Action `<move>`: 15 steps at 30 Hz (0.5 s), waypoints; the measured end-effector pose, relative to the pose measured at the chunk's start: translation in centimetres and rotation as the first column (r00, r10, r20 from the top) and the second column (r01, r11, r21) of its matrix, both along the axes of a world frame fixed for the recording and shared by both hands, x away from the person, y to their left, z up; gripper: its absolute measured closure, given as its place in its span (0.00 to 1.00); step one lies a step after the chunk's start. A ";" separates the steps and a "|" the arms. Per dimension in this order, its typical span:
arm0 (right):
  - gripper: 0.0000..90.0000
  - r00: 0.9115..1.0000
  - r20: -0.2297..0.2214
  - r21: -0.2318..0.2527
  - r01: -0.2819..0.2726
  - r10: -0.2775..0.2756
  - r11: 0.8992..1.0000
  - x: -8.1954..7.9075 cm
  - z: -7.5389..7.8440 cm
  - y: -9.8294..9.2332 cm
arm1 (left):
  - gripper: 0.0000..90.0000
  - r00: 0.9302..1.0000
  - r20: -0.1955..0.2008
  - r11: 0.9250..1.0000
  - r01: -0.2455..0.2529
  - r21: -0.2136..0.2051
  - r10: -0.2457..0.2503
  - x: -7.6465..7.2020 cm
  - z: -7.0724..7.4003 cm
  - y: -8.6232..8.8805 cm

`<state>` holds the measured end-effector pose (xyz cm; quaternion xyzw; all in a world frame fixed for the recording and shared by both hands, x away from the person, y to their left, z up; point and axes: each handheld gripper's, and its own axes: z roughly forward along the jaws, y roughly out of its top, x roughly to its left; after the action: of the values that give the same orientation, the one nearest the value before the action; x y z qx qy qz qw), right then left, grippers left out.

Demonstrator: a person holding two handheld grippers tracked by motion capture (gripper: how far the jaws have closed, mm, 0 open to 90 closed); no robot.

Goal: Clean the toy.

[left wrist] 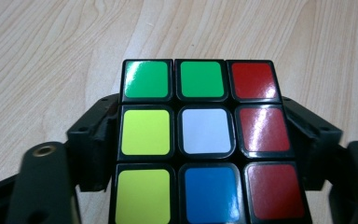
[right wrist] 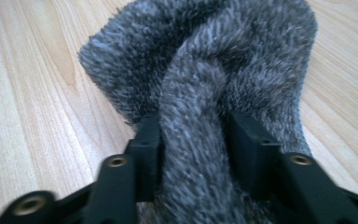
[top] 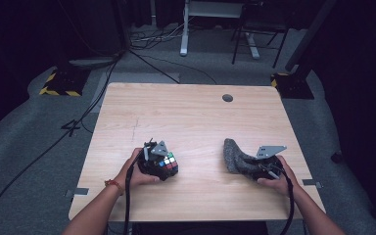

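A scrambled Rubik's cube (top: pixel 169 163) rests on the wooden table (top: pixel 186 112) at the front left. My left gripper (top: pixel 162 165) has a jaw on each side of it. In the left gripper view the cube (left wrist: pixel 200 140) shows green, white, red, yellow and blue stickers, and the jaws stand close beside it without squeezing. A grey fuzzy sock (top: pixel 234 154) lies at the front right. A raised fold of the sock (right wrist: pixel 205 70) sits between the spread jaws of my right gripper (right wrist: pixel 193 135), loose rather than pinched. Both hands rest low on the table.
A round cable hole (top: pixel 227 98) sits near the table's far edge. Behind the table are floor cables, a white desk leg (top: pixel 183 29) and two stands with yellow-black striped bases (top: pixel 58 85).
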<state>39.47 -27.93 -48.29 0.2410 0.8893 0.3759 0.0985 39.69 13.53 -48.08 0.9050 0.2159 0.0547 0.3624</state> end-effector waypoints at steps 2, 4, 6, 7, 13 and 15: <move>0.53 1.000 0.006 0.000 0.004 -0.004 1.000 -0.1 0.2 -0.1 | 0.26 1.000 0.017 1.000 -0.009 -0.005 0.009 -0.1 0.3 0.2; 0.47 1.000 0.010 0.003 0.006 -0.006 1.000 -0.1 0.5 -0.2 | 0.23 0.999 0.035 1.000 -0.015 0.000 0.015 -0.4 0.5 0.3; 0.43 1.000 0.014 0.009 0.016 -0.016 1.000 -0.2 0.9 -0.3 | 0.18 0.998 0.056 1.000 -0.021 0.016 0.020 -0.7 0.8 0.4; 0.41 0.999 0.023 0.009 0.023 -0.024 1.000 -0.2 1.1 -0.3 | 0.18 0.997 0.065 0.999 -0.035 0.012 0.034 -0.8 0.9 0.6; 0.34 0.997 0.062 0.008 0.049 -0.049 0.999 -0.8 2.2 -0.6 | 0.18 0.988 0.152 0.996 -0.054 0.070 0.043 -2.0 1.7 1.4; 0.33 0.996 0.073 0.005 0.049 -0.049 0.999 -1.0 2.4 -0.7 | 0.18 0.984 0.173 0.994 -0.064 0.084 0.049 -2.5 2.0 1.8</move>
<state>38.44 -28.64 -45.86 0.2488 0.8784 0.3833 0.1400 37.20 15.31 -46.08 0.9058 0.2068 0.1519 0.3370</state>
